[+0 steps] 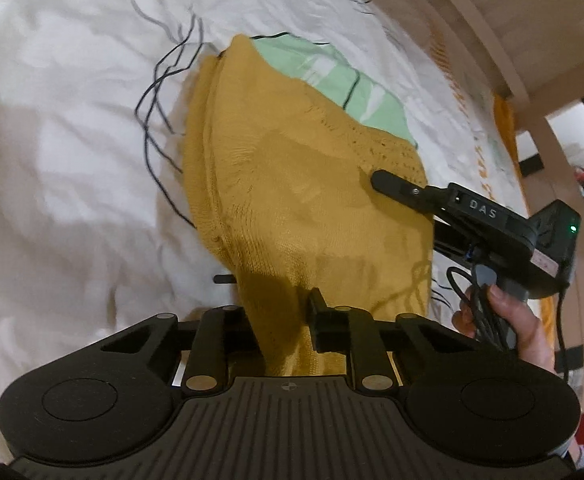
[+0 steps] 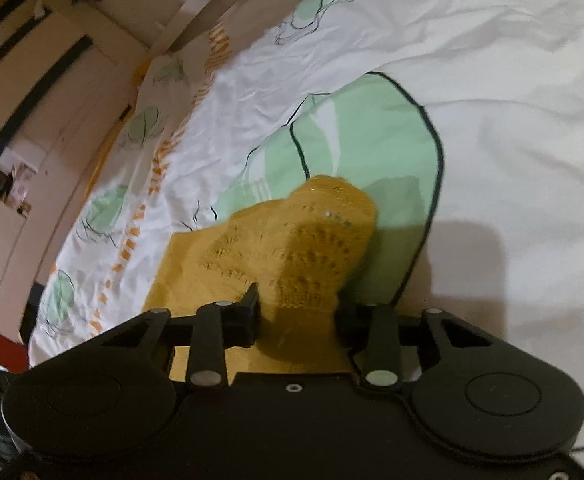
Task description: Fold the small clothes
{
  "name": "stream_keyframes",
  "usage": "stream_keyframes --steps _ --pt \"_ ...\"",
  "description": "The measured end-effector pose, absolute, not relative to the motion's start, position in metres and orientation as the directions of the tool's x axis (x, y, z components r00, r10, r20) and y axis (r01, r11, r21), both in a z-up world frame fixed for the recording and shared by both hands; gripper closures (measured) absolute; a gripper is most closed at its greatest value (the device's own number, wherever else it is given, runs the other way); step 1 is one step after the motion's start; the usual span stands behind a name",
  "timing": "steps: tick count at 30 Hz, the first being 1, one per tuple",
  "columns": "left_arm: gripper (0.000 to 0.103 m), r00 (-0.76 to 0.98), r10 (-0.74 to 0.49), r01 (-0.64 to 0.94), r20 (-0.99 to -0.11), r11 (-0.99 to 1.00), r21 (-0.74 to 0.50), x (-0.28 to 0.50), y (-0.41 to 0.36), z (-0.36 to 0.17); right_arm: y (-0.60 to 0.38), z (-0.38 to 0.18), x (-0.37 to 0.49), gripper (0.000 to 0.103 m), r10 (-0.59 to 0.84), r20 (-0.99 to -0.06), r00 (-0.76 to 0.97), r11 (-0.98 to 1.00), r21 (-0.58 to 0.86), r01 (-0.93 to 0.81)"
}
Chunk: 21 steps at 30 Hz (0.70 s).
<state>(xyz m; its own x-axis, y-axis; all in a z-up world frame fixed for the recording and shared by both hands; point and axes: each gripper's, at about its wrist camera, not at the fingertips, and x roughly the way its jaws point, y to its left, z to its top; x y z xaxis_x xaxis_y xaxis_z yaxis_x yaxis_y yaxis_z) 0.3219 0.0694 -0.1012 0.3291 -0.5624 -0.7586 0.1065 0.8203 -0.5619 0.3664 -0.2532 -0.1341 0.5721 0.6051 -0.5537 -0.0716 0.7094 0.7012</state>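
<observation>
A mustard-yellow knitted garment (image 1: 292, 184) lies partly folded on the bed, its layers stacked along the left edge. My left gripper (image 1: 276, 300) is shut on the garment's near edge, and the cloth hides one finger. My right gripper (image 1: 375, 182) comes in from the right and pinches the garment's far right corner. In the right wrist view the same garment (image 2: 292, 240) is bunched up between the right gripper's (image 2: 295, 308) fingers, with lacy knit holes showing.
The bed sheet (image 1: 72, 140) is white with green patches and thin black lines. A wooden bed frame (image 1: 471, 20) runs along the far right side. A wardrobe (image 2: 52, 100) stands beyond the bed in the right wrist view.
</observation>
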Motion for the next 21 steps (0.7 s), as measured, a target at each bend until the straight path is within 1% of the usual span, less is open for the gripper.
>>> stream_keyframes --steps 8,15,21 --pt "0.085 0.282 -0.663 0.115 -0.693 0.741 -0.662 0.311 0.069 -0.098 -0.257 -0.113 0.345 0.063 0.594 -0.559 0.579 0.708 0.705 -0.045" --pt "0.086 0.221 -0.728 0.191 -0.648 0.684 -0.704 0.278 0.044 -0.091 -0.269 -0.094 0.299 0.063 0.577 -0.578 0.577 0.716 0.698 -0.017" --pt "0.087 0.163 -0.751 0.238 -0.64 0.66 -0.713 0.232 0.017 -0.089 -0.288 -0.084 0.247 0.064 0.567 -0.597 0.568 0.721 0.693 0.008"
